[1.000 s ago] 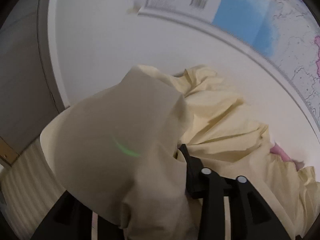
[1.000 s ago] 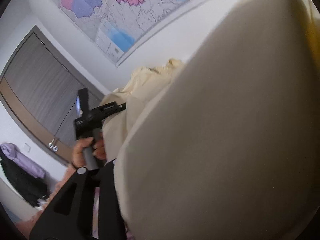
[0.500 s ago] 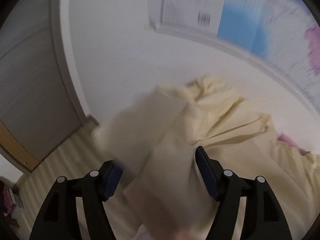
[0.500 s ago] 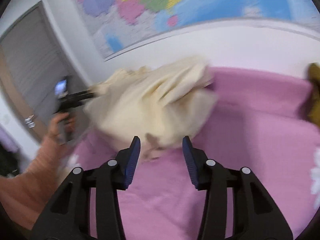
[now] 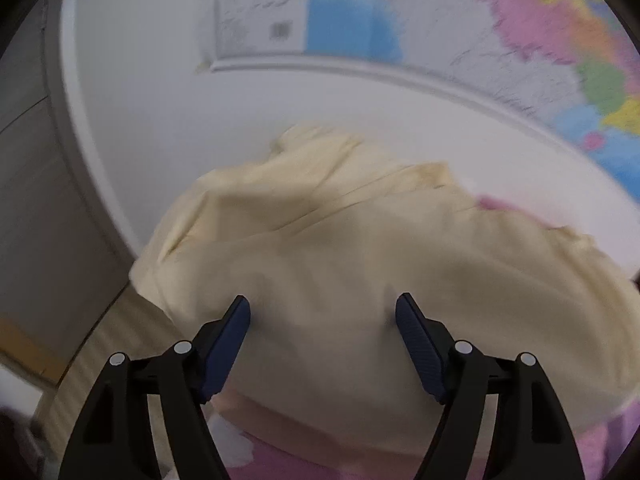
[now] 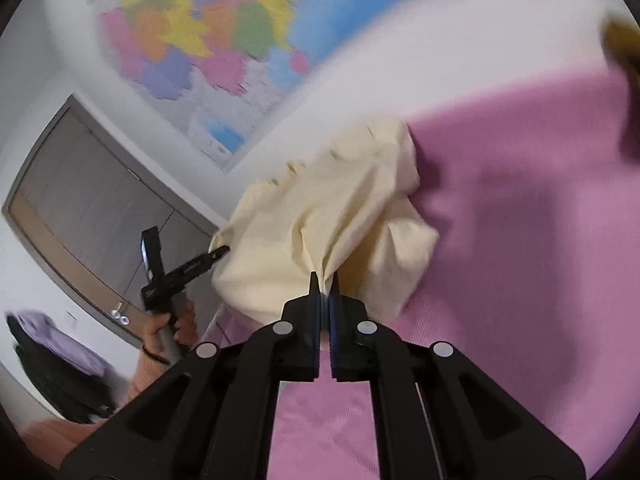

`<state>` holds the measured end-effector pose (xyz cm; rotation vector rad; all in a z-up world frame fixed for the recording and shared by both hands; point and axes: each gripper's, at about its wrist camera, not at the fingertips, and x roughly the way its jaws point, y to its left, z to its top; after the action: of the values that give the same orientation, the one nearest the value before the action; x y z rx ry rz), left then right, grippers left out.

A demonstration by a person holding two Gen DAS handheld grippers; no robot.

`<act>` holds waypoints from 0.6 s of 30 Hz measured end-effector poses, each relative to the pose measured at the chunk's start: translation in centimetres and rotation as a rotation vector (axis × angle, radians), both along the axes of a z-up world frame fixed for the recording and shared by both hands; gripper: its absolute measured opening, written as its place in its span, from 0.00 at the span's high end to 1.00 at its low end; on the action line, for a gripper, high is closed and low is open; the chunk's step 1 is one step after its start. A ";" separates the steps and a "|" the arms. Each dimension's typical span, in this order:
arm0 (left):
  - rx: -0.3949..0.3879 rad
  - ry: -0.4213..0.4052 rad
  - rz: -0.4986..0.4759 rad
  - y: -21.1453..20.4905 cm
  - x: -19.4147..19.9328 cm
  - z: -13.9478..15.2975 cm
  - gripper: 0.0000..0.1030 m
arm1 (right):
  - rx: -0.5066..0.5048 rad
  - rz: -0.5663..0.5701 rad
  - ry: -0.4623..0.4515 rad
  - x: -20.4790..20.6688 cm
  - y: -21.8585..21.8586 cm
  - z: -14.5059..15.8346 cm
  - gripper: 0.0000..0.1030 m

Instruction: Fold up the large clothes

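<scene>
A pale yellow garment lies bunched on the pink bed cover. My left gripper hovers just over the heap's near side. Its jaws are opening and stand wide, with cloth behind and below them, and the pads press on nothing. In the right wrist view the garment rises into a gathered fold, and my right gripper is shut on that fold. The left gripper shows there too, at the heap's left edge, held by a hand.
A coloured wall map hangs over the bed, against a white wall. A grey door stands to the left, with dark and lilac clothes below it. A brownish object sits at the bed's far right. Striped flooring shows on the left.
The left gripper let go of the cloth it held up, opened wide and swung right. The cloth draped over the right camera dropped onto the bed, and the right gripper shut on a fold.
</scene>
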<state>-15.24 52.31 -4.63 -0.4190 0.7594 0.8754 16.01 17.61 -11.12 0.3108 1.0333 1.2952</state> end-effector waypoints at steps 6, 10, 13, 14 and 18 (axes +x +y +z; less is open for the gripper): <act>0.006 0.008 0.020 0.1 -1.0 0.8 0.29 | -0.049 -0.107 -0.142 -0.7 -1.0 2.1 0.68; 0.056 -0.023 -0.015 -1.9 -1.4 2.2 0.29 | -0.023 -0.109 -0.337 -2.6 0.8 5.9 0.64; 0.089 -0.065 -0.091 -3.6 -0.5 3.2 0.23 | -0.062 -0.069 -0.436 -3.3 4.5 6.8 0.48; 0.095 -0.067 -0.109 -4.2 0.1 3.4 0.23 | -0.100 -0.063 -0.421 -2.7 6.4 6.1 0.49; 0.058 -0.041 -0.138 -4.2 2.3 2.1 0.23 | -0.197 -0.057 -0.274 0.0 9.3 1.9 0.52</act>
<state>-12.96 48.14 -2.58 -0.3288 0.7147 0.7552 16.00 26.91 -9.23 0.0114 0.9021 1.1374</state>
